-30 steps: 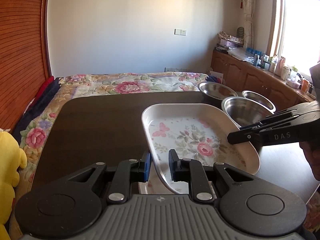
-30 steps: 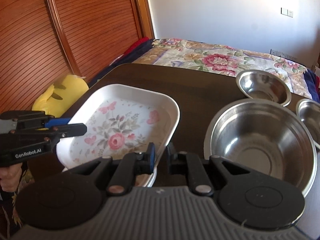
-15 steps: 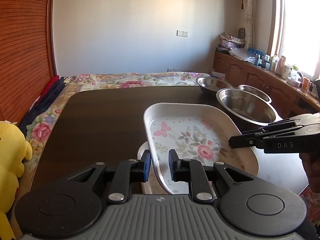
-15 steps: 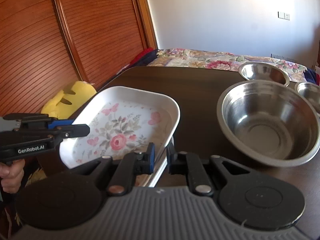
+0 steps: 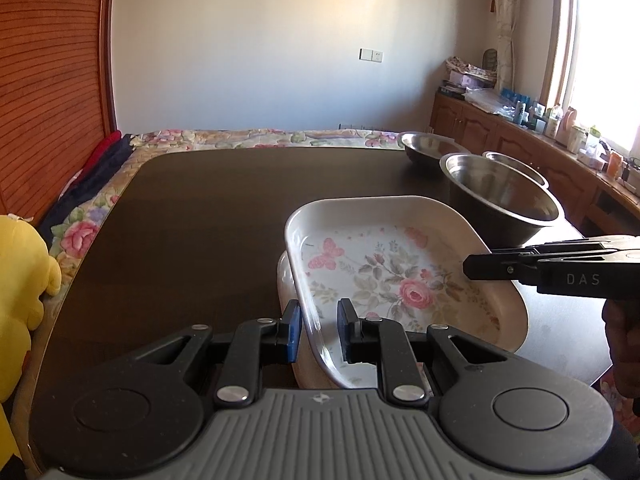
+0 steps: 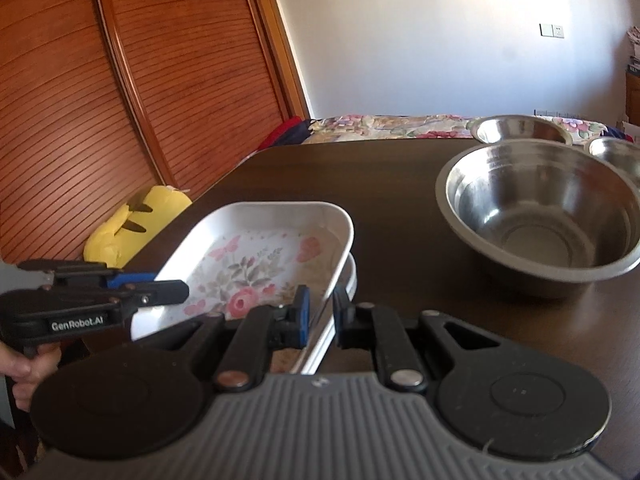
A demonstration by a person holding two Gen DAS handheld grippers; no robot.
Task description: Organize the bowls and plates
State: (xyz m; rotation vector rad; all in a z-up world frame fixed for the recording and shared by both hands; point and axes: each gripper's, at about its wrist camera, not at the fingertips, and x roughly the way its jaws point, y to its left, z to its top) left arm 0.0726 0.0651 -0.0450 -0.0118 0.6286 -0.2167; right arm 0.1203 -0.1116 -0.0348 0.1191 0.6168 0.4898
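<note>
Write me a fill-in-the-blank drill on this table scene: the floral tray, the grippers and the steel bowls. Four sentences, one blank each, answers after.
1. The floral tray is clamped at its rim by ____ grippers.
2. Under it lies another white ____.
3. The bowls on the dark table are made of ____.
4. The big bowl nearest the tray is ____ inside.

Answers: two; tray; steel; empty

Yellow plush toy (image 5: 20, 292) – floral bedspread (image 5: 248, 138)
</note>
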